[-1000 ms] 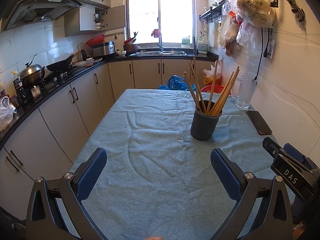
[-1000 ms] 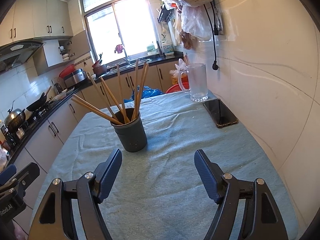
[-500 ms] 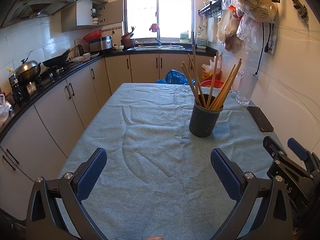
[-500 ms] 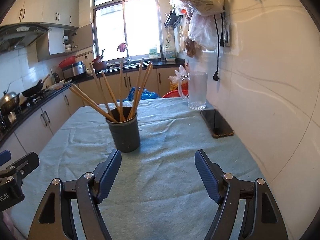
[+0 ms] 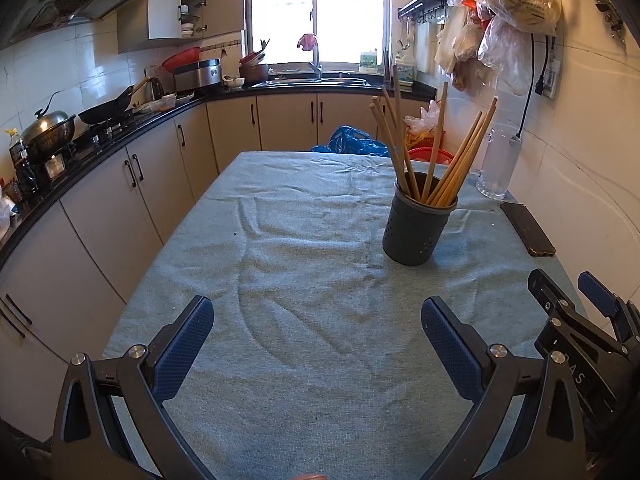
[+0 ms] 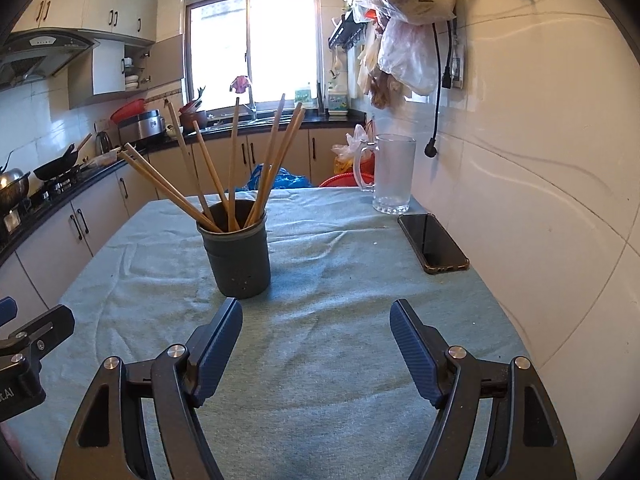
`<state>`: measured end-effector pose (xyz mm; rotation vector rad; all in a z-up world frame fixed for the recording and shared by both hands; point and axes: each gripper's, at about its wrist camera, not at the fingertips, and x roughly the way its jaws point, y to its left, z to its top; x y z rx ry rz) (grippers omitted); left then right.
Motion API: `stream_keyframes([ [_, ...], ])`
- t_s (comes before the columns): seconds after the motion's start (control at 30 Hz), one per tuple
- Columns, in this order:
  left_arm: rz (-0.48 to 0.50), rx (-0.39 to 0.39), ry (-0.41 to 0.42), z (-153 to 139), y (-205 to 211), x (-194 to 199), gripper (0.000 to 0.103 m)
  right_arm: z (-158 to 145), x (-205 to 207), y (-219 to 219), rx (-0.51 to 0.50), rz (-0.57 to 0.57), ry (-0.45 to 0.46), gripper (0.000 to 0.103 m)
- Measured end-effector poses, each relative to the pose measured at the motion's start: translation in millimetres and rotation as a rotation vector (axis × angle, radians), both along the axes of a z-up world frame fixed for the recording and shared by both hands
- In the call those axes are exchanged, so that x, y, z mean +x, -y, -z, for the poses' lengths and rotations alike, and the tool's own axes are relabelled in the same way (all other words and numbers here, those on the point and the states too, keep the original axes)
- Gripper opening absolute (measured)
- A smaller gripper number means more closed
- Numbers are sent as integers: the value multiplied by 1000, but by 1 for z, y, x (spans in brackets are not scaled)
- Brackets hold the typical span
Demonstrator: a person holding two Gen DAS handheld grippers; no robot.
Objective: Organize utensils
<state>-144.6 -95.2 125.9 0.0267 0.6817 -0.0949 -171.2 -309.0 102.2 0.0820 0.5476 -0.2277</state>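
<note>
A dark grey perforated utensil holder (image 5: 416, 228) stands upright on the blue-green tablecloth (image 5: 304, 280), right of centre. Several wooden chopsticks (image 5: 436, 160) stand fanned out inside it. In the right wrist view the holder (image 6: 236, 256) sits just beyond my left finger, with the chopsticks (image 6: 232, 168) leaning both ways. My left gripper (image 5: 316, 336) is open and empty, low over the near part of the cloth. My right gripper (image 6: 316, 344) is open and empty, near the holder; it also shows in the left wrist view (image 5: 576, 320) at the right edge.
A black phone (image 6: 432, 244) lies on the cloth by the right wall, with a glass mug (image 6: 392, 176) behind it. Kitchen cabinets and a counter (image 5: 120, 120) run along the left. Bags (image 5: 512, 8) hang on the right wall. The left gripper's body (image 6: 24, 352) shows at the right wrist view's left edge.
Both grippers have drawn back and levelled a little; the holder sits slightly farther off in both views. Both stay open and empty. The holder and chopsticks have not moved.
</note>
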Motion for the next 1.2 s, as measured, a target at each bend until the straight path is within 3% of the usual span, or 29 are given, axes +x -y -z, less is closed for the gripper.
stream_keyframes([
  [1.2,24,13,-24,9,12,0,103,8,-1,-1,16,-18,-7,82],
])
